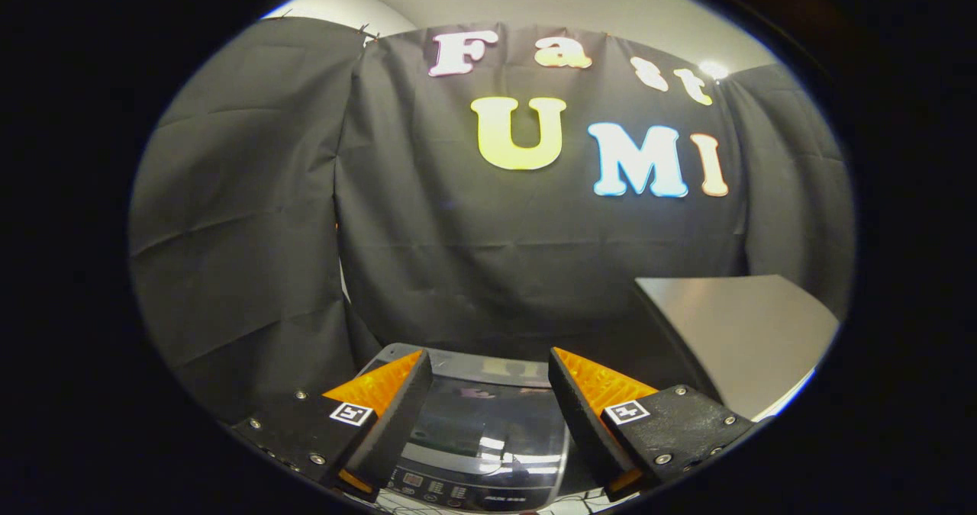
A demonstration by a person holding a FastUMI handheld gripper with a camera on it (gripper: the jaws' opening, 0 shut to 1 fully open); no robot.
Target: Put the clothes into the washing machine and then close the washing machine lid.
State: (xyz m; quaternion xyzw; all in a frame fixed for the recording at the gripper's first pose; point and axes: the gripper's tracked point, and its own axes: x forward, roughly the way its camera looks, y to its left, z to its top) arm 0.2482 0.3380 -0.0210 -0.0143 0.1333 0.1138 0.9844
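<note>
Gripper (488, 370) fingers spread, holding nothing | washing machine (481, 431) below, between fingers, glass lid (488, 416) down | grey tabletop (744, 332) at 3 o'clock of fingers

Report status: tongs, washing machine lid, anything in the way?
Tongs open, holding nothing, above the washing machine. Glass lid lies down, shut, between the fingers. Grey board off to the side; nothing blocking.

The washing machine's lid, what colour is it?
Dark, glossy lid, seen in the gripper view between the open gripper.
</note>
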